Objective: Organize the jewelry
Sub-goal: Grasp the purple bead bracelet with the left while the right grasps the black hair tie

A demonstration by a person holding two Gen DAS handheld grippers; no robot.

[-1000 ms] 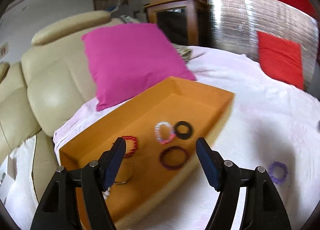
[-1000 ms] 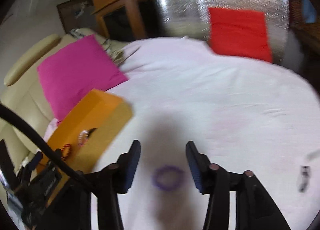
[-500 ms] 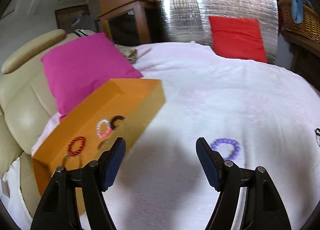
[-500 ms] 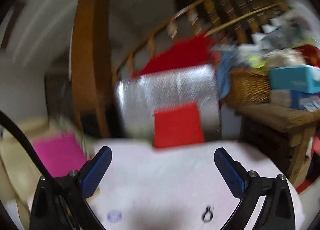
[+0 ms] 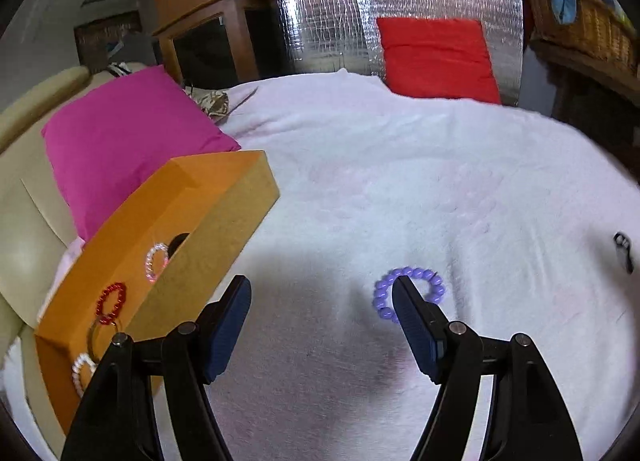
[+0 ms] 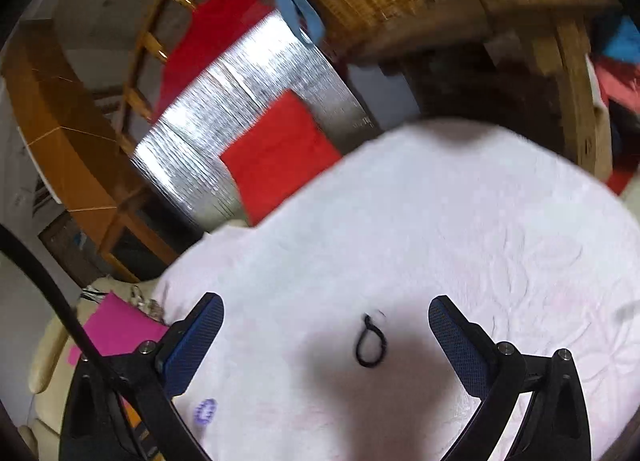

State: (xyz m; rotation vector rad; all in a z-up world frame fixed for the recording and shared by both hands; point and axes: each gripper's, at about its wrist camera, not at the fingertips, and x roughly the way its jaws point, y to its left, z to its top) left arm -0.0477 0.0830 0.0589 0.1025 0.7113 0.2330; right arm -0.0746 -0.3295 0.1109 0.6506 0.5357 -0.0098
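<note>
Your right gripper (image 6: 326, 339) stands spread wide and empty; the black loop (image 6: 370, 345) lies flat on the white cover (image 6: 440, 221) between its fingers, long axis running away from you, knotted end farthest. Your left gripper (image 5: 320, 321) is spread, empty; the purple bead bracelet (image 5: 416, 281) lies flat behind its right fingertip. The orange tray (image 5: 224, 221) sits just left, holding other bracelets

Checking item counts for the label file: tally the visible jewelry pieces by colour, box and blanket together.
Red: 1, beaded bracelet
Clear/pink: 1, bracelet
White: 1, pearl bracelet
Metal: 1, ring
Black: 2, bangle; loop
Purple: 1, beaded bracelet
Total: 7
</note>
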